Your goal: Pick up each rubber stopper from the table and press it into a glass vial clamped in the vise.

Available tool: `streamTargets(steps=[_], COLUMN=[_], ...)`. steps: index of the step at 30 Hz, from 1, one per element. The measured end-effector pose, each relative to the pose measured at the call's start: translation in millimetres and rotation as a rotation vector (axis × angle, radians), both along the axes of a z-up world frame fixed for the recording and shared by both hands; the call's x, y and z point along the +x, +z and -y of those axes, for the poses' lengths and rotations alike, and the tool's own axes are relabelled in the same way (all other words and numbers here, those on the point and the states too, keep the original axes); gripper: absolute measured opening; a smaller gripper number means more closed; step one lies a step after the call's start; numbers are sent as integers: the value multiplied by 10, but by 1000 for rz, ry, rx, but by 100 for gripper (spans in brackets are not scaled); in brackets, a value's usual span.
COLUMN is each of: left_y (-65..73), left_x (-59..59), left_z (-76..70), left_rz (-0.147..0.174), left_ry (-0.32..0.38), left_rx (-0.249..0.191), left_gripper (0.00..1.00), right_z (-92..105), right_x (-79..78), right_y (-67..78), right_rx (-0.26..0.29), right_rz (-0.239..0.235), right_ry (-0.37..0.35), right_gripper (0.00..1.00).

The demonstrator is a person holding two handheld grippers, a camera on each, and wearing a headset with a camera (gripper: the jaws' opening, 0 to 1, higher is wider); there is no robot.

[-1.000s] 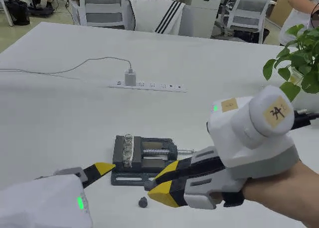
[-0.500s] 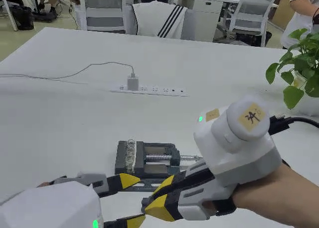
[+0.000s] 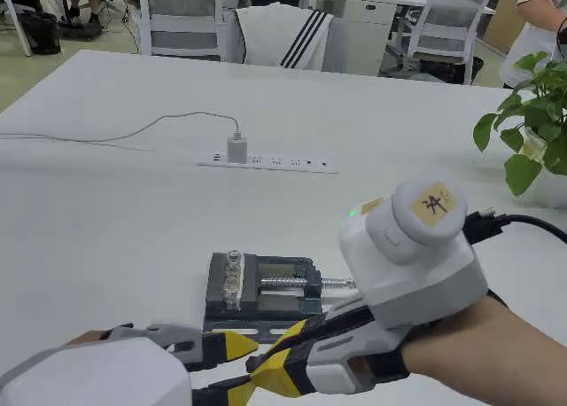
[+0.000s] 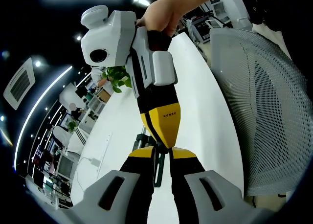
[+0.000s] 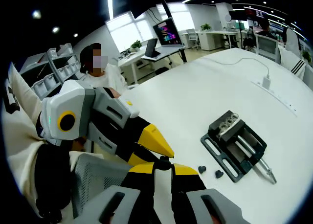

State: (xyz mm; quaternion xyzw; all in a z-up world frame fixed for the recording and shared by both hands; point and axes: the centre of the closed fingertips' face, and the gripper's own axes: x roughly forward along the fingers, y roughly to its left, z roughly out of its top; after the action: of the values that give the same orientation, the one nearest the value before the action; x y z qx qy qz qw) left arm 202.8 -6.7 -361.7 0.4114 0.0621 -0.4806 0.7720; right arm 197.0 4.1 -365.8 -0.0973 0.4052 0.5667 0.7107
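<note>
**Both claws tip to tip in front of the vise — two stoppers loose on the counter**

I find the vise (image 3: pixel 266 286) standing on the white counter (image 3: pixel 133 220). A short row of clear glass vials (image 3: pixel 232 273) stands upright between its jaws, at the end away from the screw. Whether any vial is already plugged I cannot tell.

In the right gripper view a small dark stopper (image 5: pixel 201 169) and a second stopper (image 5: pixel 218 174) lie on the counter just beside the vise base. They are close together but apart, and neither claw touches them.

Right claw (image 5: pixel 164 166): the jaws are drawn together, yellow tips meeting. I cannot tell whether anything is pinched between them.

Left claw (image 4: pixel 159 153): the jaws stand a narrow slit apart. In the left gripper view the right claw's yellow tip reaches down to that slit.

In the head view the two claws meet nose to nose at the near edge of the counter, just in front of the vise — the left from the lower left, the right from the right with a hand behind it.

Beyond the vise, well apart from it, lies a power strip (image 3: pixel 275 162) with a white charger (image 3: pixel 236 147) plugged in; its cable (image 3: pixel 133 127) trails off to the left. A green plant (image 3: pixel 532 113) stands at the right edge, and chairs (image 3: pixel 182 16) stand past the far side.
</note>
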Motion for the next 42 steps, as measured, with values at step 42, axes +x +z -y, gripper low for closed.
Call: streamTargets(steps=[42], left_y=[-92], left_x=[61], left_z=[-160], left_rz=[-194], left_ry=[134], left_rx=[-227], left_gripper=[5], right_z=[-22], right_x=[-9], right_y=[45], right_rx=[-19], right_rz=[341], right_ry=[285], right_gripper=[20])
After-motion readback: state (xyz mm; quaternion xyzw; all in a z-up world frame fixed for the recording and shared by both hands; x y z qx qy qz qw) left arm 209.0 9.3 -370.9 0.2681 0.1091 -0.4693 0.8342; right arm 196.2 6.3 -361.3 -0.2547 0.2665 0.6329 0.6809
